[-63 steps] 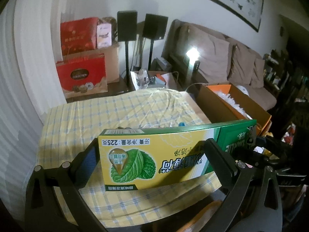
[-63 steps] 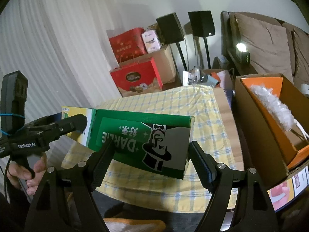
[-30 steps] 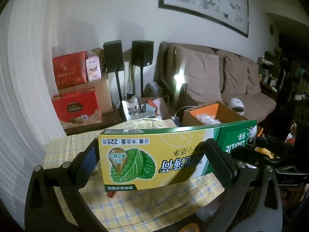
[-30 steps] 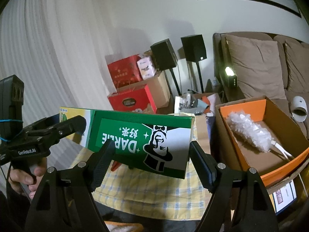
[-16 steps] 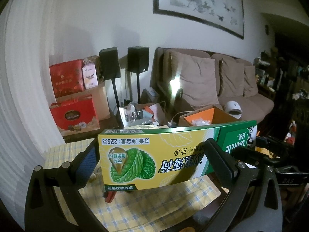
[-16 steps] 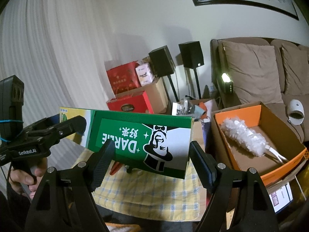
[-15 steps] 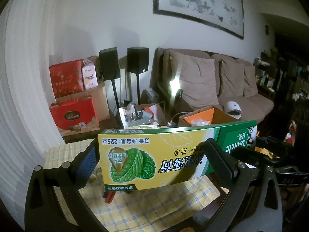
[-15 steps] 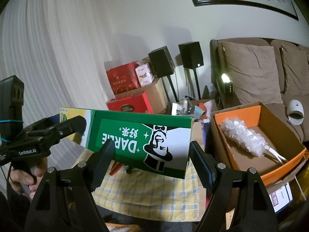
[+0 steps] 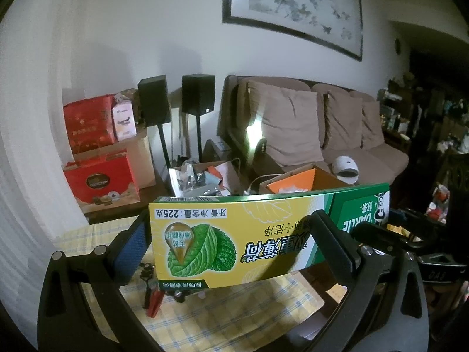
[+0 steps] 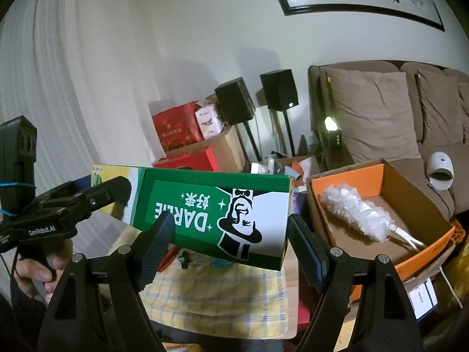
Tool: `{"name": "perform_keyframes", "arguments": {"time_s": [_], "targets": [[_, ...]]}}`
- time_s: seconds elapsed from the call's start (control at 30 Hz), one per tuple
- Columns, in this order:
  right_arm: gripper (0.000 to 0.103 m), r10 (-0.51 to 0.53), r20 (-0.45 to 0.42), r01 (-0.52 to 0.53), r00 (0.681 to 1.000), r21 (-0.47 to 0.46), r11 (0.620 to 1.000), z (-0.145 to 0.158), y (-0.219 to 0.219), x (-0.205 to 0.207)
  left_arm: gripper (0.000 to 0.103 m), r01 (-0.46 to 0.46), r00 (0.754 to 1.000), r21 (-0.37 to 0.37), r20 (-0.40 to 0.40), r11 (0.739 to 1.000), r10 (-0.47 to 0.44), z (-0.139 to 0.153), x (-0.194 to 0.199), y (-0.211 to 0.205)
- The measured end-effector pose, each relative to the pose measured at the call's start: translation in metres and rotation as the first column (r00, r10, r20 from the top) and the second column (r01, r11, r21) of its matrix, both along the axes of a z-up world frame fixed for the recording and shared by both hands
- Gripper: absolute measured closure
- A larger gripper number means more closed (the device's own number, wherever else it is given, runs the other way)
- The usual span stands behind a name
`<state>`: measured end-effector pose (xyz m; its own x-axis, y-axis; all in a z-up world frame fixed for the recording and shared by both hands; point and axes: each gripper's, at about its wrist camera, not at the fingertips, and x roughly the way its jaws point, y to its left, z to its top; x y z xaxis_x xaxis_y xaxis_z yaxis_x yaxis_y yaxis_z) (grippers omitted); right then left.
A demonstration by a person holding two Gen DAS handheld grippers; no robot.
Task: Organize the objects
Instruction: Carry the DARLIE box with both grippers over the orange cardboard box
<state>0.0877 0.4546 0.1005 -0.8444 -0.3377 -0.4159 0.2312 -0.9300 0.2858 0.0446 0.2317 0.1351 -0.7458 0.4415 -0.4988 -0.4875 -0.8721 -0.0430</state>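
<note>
box: long toothpaste carton, yellow face with a mint leaf at one end, green "DARLIE" face at the other, print upside down; it hangs in the air above the table, roughly level along its length
my left gripper: jaws wide, clamped across the yellow end; blue pad flat on the short end face, the other finger crosses the front of the carton
my right gripper: jaws wide, straddling the green end; the right finger sits at the carton's end, the left one overlaps its front face, contact looks firm but I can't see the pad faces
my left hand: on the trigger handle of the left tool, seen from the right wrist
table: under the carton, yellow-and-blue check cloth; a small red tool and a dark bit lie on it below the yellow end
cardboard box: just right of the table, orange lining, open top, white fluffy duster lying inside
behind: brown sofa with cushions, white dome-shaped gadget on its seat, two black speakers on stands, red gift boxes stacked by the wall, framed picture above the sofa
lighting: dim, one small bright lamp by the sofa arm
</note>
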Motion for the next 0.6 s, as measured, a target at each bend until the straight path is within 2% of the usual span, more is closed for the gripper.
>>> {"name": "perform_keyframes", "arguments": {"time_s": [0.6], "targets": [[0.022,-0.050,-0.034,0.049,0.998,-0.024,0.999,0.009,0.028,0.006,0.000,0.052,0.997,-0.017,-0.062,0.999,-0.053,0.017,0.005,0.031]]}}
